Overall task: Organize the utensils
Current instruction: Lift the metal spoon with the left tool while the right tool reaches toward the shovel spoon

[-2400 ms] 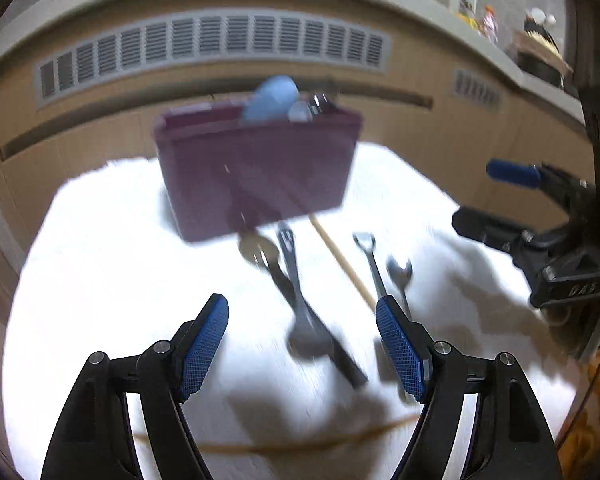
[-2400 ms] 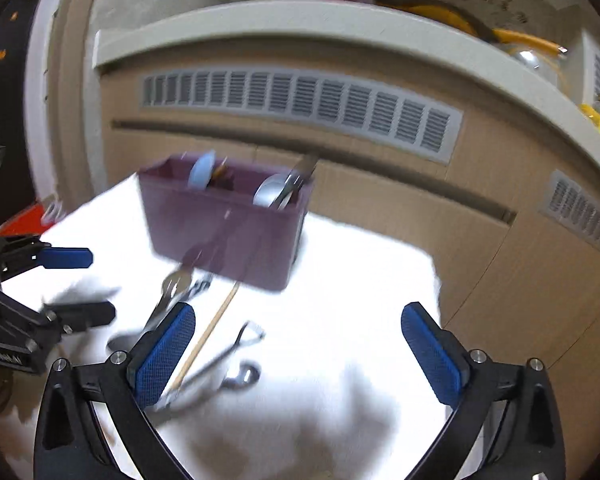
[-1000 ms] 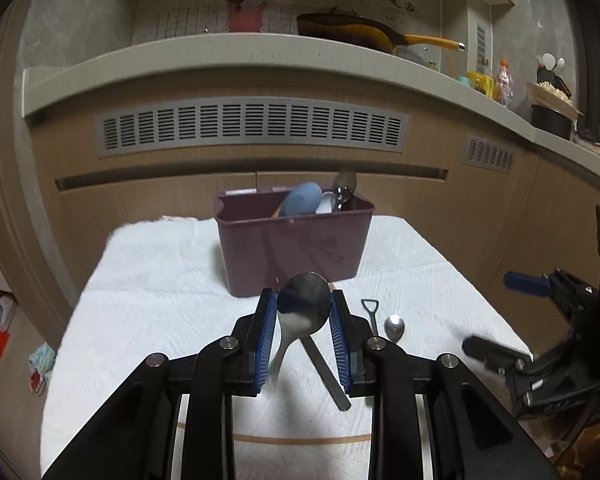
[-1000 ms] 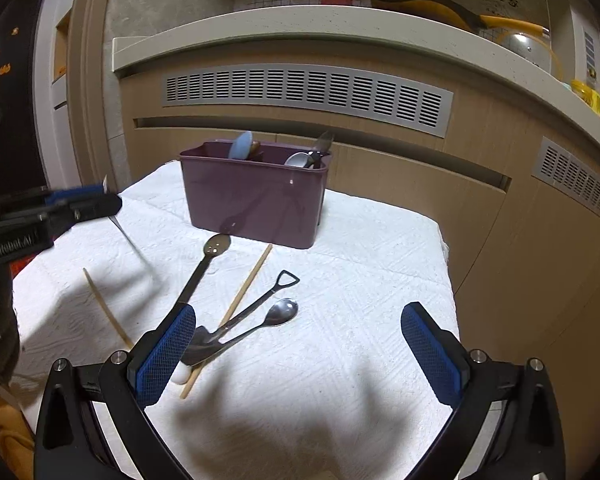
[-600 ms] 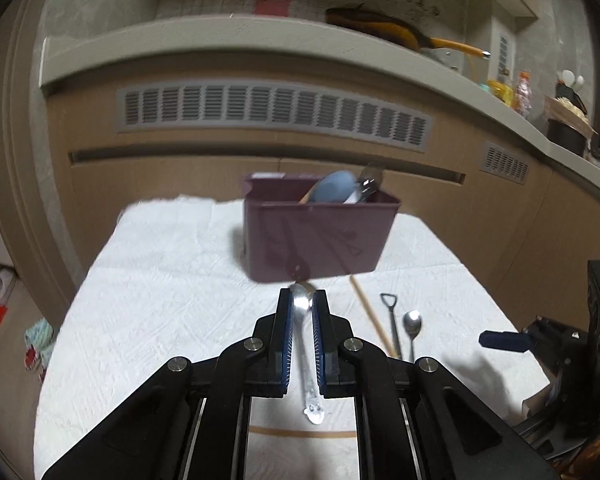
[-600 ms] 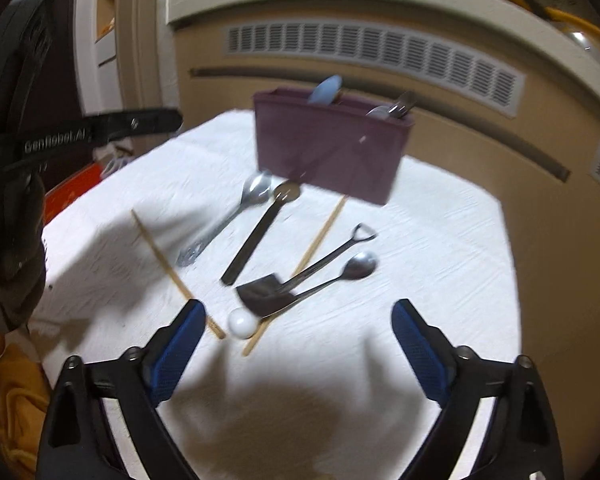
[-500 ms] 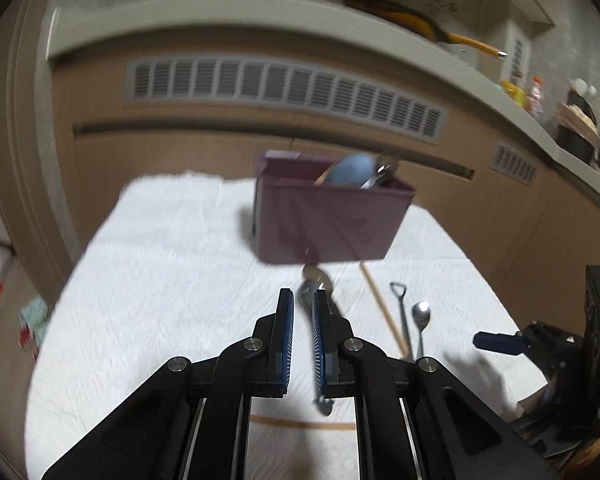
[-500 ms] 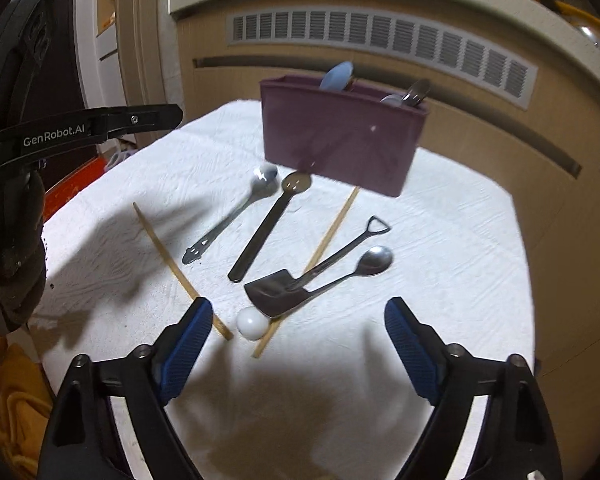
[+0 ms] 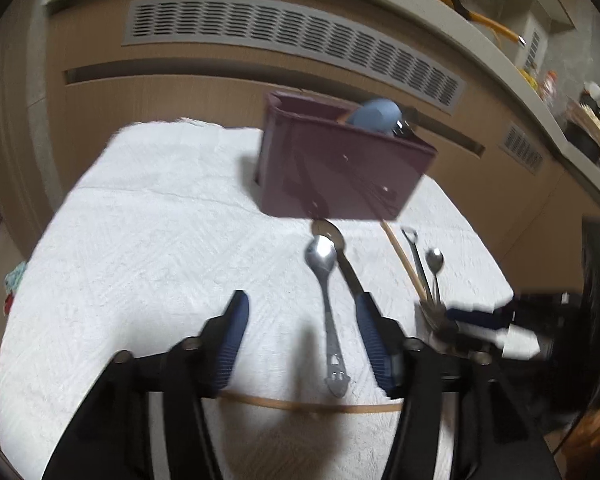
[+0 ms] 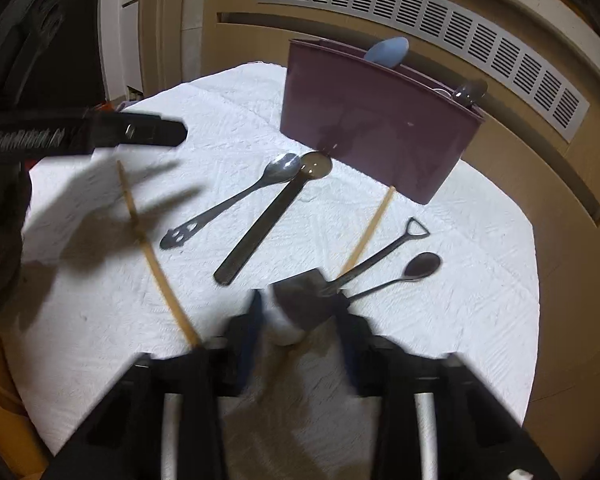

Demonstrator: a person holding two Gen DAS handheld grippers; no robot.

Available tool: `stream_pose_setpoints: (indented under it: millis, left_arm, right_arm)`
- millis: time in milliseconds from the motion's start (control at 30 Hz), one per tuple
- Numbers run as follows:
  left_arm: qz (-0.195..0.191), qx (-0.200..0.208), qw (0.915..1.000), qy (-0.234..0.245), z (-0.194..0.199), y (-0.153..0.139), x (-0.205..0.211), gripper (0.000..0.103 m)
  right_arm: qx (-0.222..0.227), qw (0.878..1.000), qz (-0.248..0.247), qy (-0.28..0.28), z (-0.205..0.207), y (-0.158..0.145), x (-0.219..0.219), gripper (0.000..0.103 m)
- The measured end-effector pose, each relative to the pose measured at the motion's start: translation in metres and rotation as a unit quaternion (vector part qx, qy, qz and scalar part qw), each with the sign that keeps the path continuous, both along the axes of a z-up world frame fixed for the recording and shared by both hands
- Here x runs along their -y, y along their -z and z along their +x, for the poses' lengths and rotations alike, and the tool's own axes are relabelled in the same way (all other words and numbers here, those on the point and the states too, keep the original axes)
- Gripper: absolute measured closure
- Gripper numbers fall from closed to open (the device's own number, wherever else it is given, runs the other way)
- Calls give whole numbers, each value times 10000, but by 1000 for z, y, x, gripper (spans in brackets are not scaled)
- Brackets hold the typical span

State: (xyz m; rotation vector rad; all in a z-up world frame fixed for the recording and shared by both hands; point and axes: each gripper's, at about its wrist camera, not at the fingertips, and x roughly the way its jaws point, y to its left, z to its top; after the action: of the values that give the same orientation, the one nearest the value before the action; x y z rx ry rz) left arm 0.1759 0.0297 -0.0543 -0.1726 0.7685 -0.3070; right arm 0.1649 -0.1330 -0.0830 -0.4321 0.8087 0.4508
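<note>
A purple utensil bin [image 9: 340, 168] [image 10: 376, 128] stands at the back of the white cloth, with a blue spoon [image 9: 374, 114] and metal utensils in it. A steel spoon [image 9: 326, 292] [image 10: 236, 200] lies on the cloth between the fingers of my open, empty left gripper [image 9: 304, 340]. A dark long-handled spoon [image 10: 272, 216] lies beside it. My right gripper [image 10: 300, 316] is open, its fingers either side of the small shovel-shaped spoon [image 10: 336, 276] and a white ball [image 10: 284, 330]. A small teaspoon [image 10: 404, 274] and two wooden chopsticks [image 10: 152, 252] [image 10: 368, 232] lie loose.
The white cloth [image 9: 140, 248] covers a small table in front of wooden cabinets with vent grilles [image 10: 420, 16]. The table's edges drop off at right and front. The left gripper shows at the left of the right wrist view [image 10: 100, 132].
My left gripper let go of the steel spoon, which now lies on the cloth, and opened wide. My right gripper has dropped towards the shovel spoon and its fingers have closed in.
</note>
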Motion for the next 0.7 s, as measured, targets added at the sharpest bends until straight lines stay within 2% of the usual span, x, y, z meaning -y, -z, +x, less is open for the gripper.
stream_pose_setpoints:
  millis: [100, 200, 400, 500, 633, 700]
  left_arm:
    - [-18, -249, 9991, 354, 16, 5, 11, 45]
    - [-34, -495, 9976, 485, 39, 8, 20, 45]
    - [521, -690, 9946, 568, 83, 18, 46, 47]
    - [841, -800, 9916, 579, 96, 26, 57, 55]
    - [864, -833, 9909, 610, 102, 26, 63, 59]
    - [1012, -790, 9897, 636, 102, 27, 68, 61]
  right_arm:
    - [149, 9997, 101, 157, 9, -10, 6, 87]
    - [175, 9991, 295, 267, 11, -16, 14, 87]
    - [131, 9972, 551, 486, 4, -15, 38, 81]
    - [97, 9966, 582, 575, 2, -9, 48, 76]
    - [14, 9955, 646, 694, 1, 0, 61, 74]
    - [-48, 9947, 707, 749, 2, 4, 65, 74]
